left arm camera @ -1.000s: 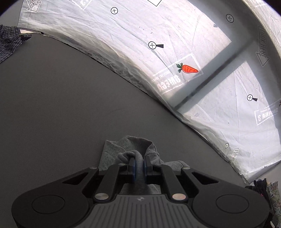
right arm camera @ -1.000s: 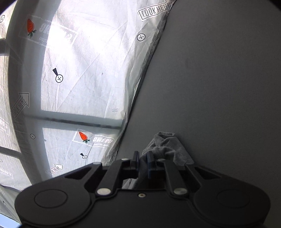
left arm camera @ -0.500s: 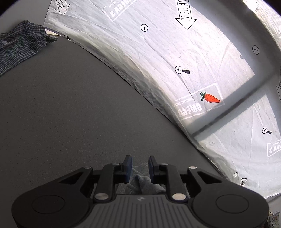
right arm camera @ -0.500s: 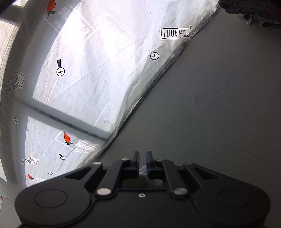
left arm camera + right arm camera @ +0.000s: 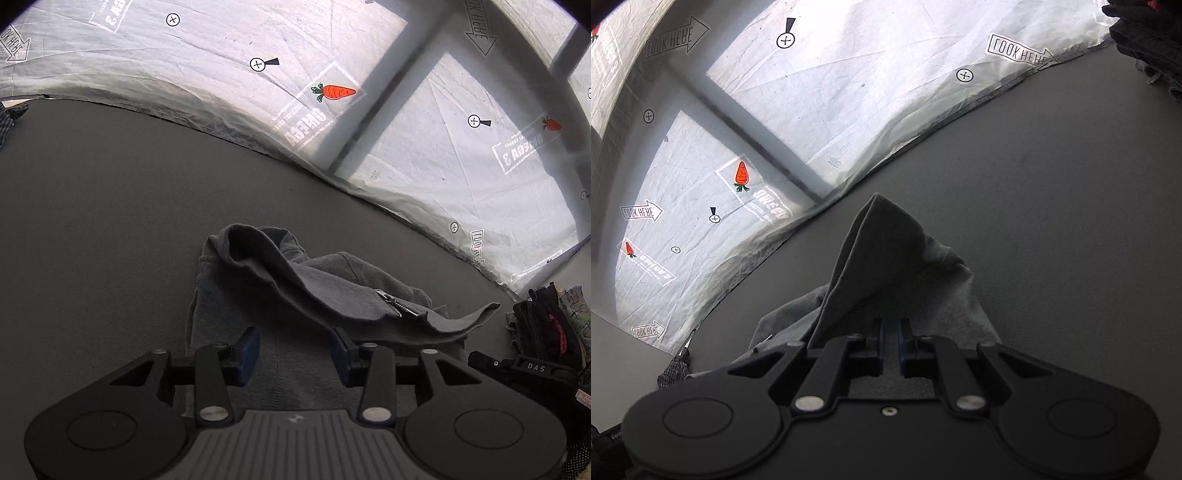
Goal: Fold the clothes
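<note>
A dark grey matte tabletop [image 5: 110, 221] fills most of both views, bordered along the top by a crinkled white plastic sheet printed with carrots and arrows [image 5: 258, 55]. On the table, at lower centre of both frames, lies the grey fleece garment with a metal zip [image 5: 332, 291]. In the left view it runs from a bunched end at centre down to a thin flap at lower right, the zip lying along that line. The right gripper [image 5: 890, 343] has its jaws pressed nearly together on a fold, which rises in a tent to a peak pointing at the frame's top; I judge it is lifting this layer to turn it over. The left gripper [image 5: 295, 350] is opening, its blue pads [image 5: 247, 350] apart above flat cloth, pinching nothing.
</note>
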The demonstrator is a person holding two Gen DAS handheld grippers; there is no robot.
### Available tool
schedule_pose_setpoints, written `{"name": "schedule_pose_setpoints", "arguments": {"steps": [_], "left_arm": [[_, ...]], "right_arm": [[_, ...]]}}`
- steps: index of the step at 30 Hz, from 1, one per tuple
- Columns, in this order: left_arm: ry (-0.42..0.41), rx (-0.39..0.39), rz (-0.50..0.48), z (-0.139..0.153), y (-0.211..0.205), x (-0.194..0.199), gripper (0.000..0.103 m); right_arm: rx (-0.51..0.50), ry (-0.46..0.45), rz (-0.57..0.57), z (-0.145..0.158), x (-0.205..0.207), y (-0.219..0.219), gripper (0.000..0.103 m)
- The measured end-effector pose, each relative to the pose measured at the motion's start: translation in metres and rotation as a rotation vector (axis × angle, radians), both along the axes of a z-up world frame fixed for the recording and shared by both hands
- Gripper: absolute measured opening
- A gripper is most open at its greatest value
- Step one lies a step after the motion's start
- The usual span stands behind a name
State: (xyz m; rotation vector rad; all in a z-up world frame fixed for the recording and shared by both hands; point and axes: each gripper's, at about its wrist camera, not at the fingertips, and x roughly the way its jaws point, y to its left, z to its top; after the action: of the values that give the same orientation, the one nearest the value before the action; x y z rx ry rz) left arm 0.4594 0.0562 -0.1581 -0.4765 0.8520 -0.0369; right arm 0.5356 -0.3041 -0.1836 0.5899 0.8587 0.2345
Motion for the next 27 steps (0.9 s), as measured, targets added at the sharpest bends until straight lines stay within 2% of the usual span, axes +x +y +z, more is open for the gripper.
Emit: {"name": "schedule_pose_setpoints", "arguments": {"steps": [4,9,12,17,20,22,23,25,26,27], "left_arm": [[0.028,0.057,-0.066,-0.023,-0.029,0.007,0.042],[-0.008,0.086,-0.061,-0.031,-0.020,0.045,0.042],[-0.022,0.119,0.010,-0.031,-0.004,0.079,0.043],[-0.061,0.160,0.246,-0.011,0.035,0.109,0.044],[-0.074,0.172,0.297,-0.001,0.051,0.106,0.054],[-0.050,0.174,0.298,-0.002,0.058,0.100,0.058],[-0.027,0.179,0.282,-0.006,0.058,0.095,0.060],[0.017,0.195,0.253,-0.015,0.057,0.083,0.071],[0.036,0.208,0.241,-0.020,0.056,0.076,0.075],[0.054,0.216,0.227,-0.025,0.053,0.069,0.084]], "right_arm": [[-0.019,0.019,0.054,-0.005,0.006,0.013,0.008],[-0.053,0.034,0.113,-0.011,0.029,0.022,0.008],[-0.064,0.018,0.128,-0.011,0.055,0.026,0.008],[-0.110,-0.067,0.084,0.006,0.087,0.028,0.008],[-0.142,-0.119,0.070,0.020,0.088,0.025,0.009],[-0.178,-0.110,0.079,0.019,0.084,0.022,0.011],[-0.200,-0.099,0.083,0.017,0.082,0.020,0.013],[-0.244,-0.052,0.090,0.007,0.074,0.016,0.021],[-0.266,-0.025,0.089,0.002,0.069,0.014,0.033],[-0.284,-0.001,0.090,-0.003,0.063,0.012,0.045]]}}
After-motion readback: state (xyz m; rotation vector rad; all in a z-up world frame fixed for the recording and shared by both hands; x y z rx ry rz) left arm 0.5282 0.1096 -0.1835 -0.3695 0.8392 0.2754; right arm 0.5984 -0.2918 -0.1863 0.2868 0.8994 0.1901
